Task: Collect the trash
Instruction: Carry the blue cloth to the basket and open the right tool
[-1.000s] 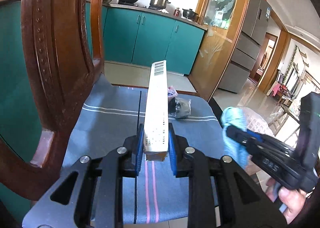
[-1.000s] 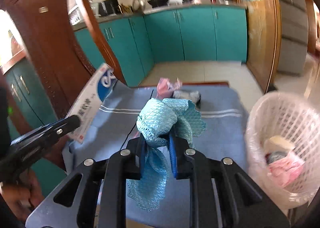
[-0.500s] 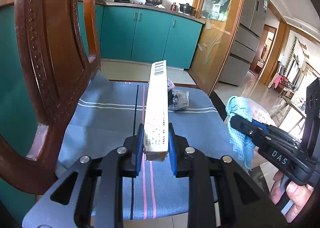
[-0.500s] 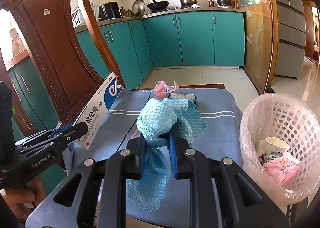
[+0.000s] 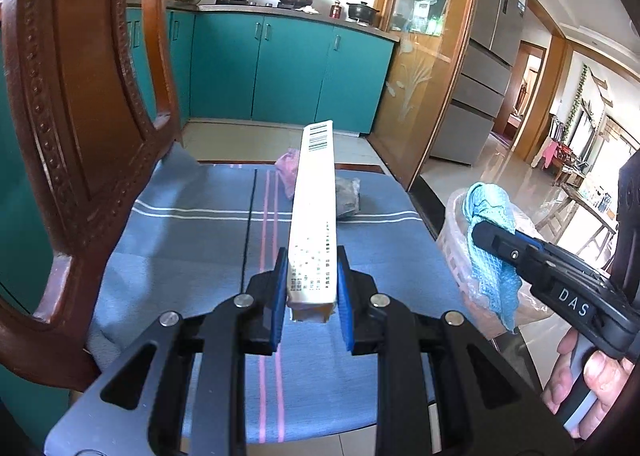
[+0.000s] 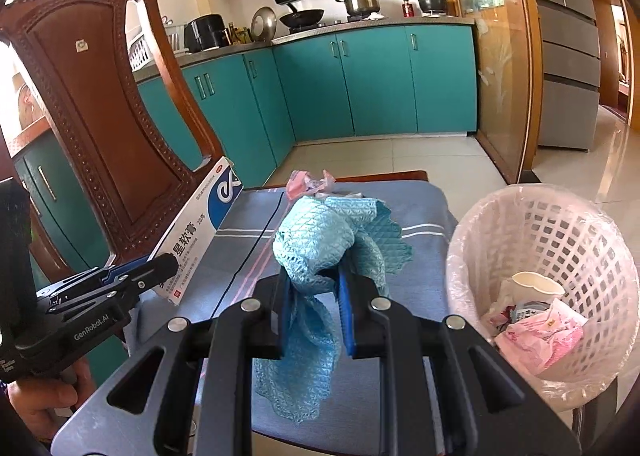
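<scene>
While both jaws pinch trash, left gripper (image 5: 312,288) on box (image 5: 314,212), right gripper (image 6: 314,296) on cloth (image 6: 332,236), probably bound for basket (image 6: 520,212) lower right.

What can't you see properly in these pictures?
- Left wrist view: the box hides part of the pink wrapper and grey bag.
- Right wrist view: the blue cloth covers the trash behind it.
- Basket: its bottom items are a jumble, too small to name.
- Box print: too small to read.
</scene>
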`<state>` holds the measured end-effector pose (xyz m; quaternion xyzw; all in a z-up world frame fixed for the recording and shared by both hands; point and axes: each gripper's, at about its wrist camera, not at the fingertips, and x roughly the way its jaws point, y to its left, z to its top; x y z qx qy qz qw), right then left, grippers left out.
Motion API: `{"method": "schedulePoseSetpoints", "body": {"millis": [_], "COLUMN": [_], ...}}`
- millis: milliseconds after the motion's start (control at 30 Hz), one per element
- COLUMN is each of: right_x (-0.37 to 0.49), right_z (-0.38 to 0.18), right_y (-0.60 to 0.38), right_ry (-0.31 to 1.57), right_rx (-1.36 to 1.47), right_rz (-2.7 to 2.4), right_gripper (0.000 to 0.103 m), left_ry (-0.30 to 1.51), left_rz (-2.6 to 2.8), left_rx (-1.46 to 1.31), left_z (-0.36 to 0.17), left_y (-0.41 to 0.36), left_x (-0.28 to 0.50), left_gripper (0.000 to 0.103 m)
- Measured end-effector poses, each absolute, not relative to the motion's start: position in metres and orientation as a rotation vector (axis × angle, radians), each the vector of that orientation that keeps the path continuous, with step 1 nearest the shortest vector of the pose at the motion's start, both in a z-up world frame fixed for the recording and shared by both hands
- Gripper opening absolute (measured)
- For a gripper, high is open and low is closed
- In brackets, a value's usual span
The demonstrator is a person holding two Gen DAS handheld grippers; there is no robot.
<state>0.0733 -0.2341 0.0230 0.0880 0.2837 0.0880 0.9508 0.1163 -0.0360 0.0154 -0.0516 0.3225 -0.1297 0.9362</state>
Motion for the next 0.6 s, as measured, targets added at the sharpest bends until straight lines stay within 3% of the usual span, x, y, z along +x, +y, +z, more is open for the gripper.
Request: {"method": "schedulePoseSetpoints", "body": {"millis": [367, 567, 600], "right_x": [0.066, 0.066, 0.059], "right_z": [0.024, 0.001, 0.004], "right_y": [-0.349, -0.411, -0.416], "right_ry": [0.520, 0.555, 0.525], "right_rx": [0.277, 0.439, 0.469], "right_rz": [-0.090, -0.215, -0.234], "right_gripper": [0.021, 0.058, 0.069], "left_ry": [0.658, 0.677, 0.677], "left_rz": [-0.386, -0.471, -0.485], "left_rx": [-0.077, -0.062, -0.058], "left_z": [0.012, 0.006, 0.005], "left_y": [-0.100, -0.143, -0.152], "left_x": [0.120, 0.120, 0.120], "left_gripper": [0.023, 0.023, 0.023]}}
